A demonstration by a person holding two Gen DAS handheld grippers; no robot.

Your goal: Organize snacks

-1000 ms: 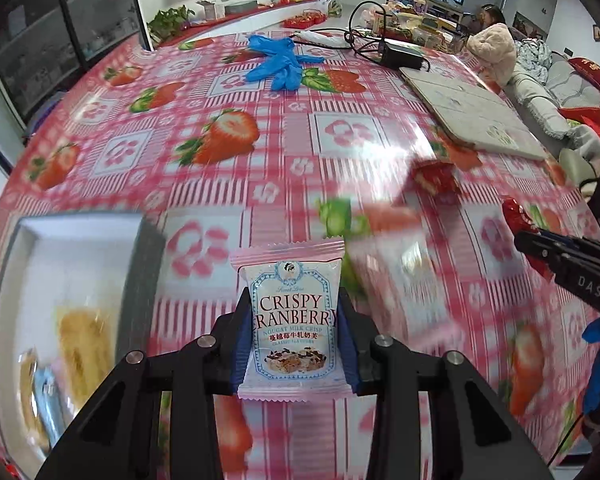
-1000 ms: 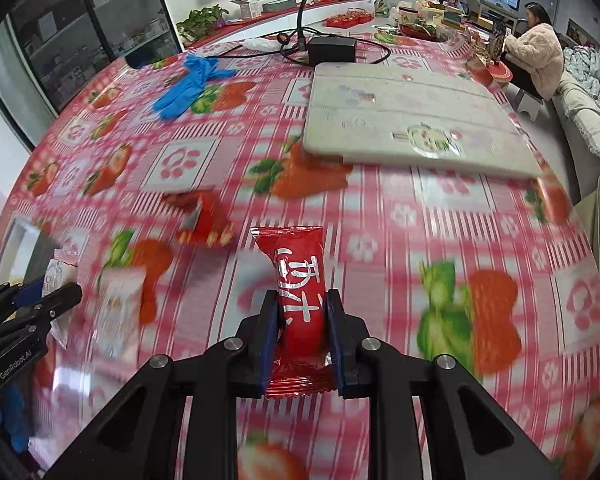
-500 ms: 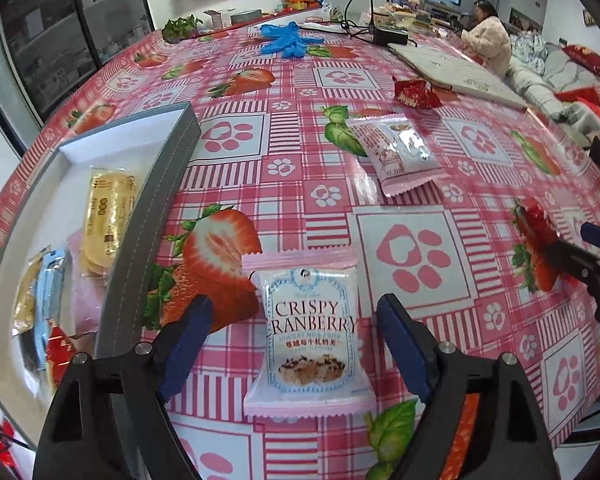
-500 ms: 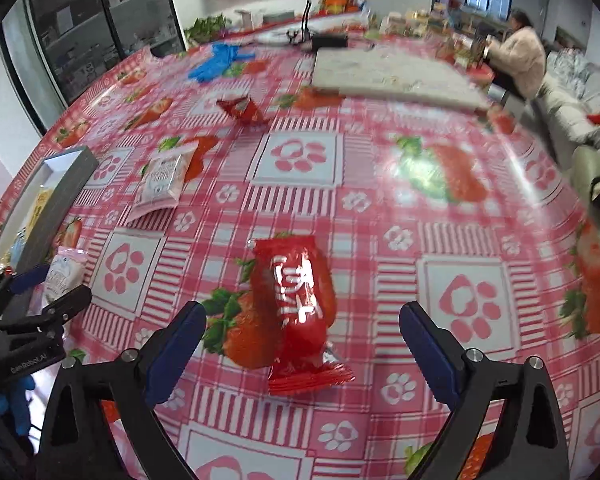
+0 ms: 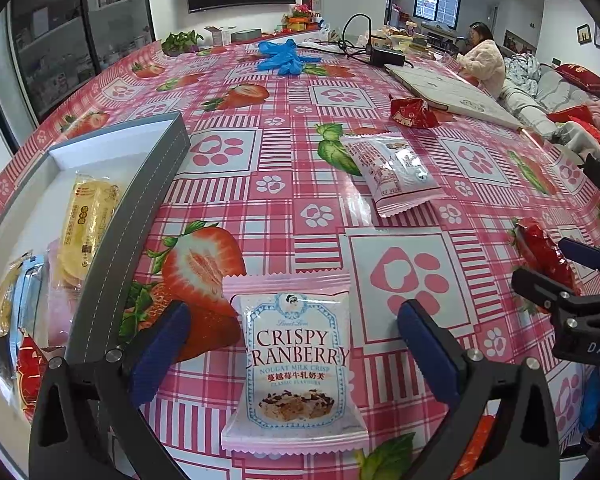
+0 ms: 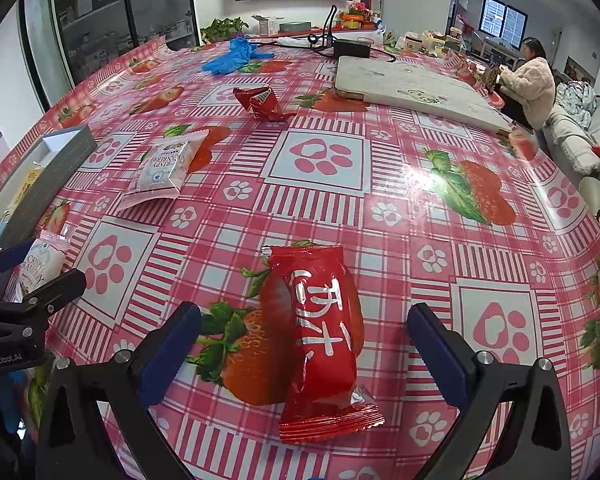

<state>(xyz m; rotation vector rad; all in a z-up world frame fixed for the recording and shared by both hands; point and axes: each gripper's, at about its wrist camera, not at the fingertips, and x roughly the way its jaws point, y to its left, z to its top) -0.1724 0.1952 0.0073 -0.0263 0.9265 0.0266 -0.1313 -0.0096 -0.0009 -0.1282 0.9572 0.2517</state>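
My left claw (image 5: 294,344) and right claw (image 6: 302,344) have just been opening wide, pads apart from cranberry packet (image 5: 296,364) and red packet (image 6: 320,332) between them; tray (image 5: 132,216) at left is cut off.

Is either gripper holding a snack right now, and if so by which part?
Nothing is held. The left gripper has just opened around the cranberry packet; the right gripper has just opened around the red packet. Both packets lie on the table.
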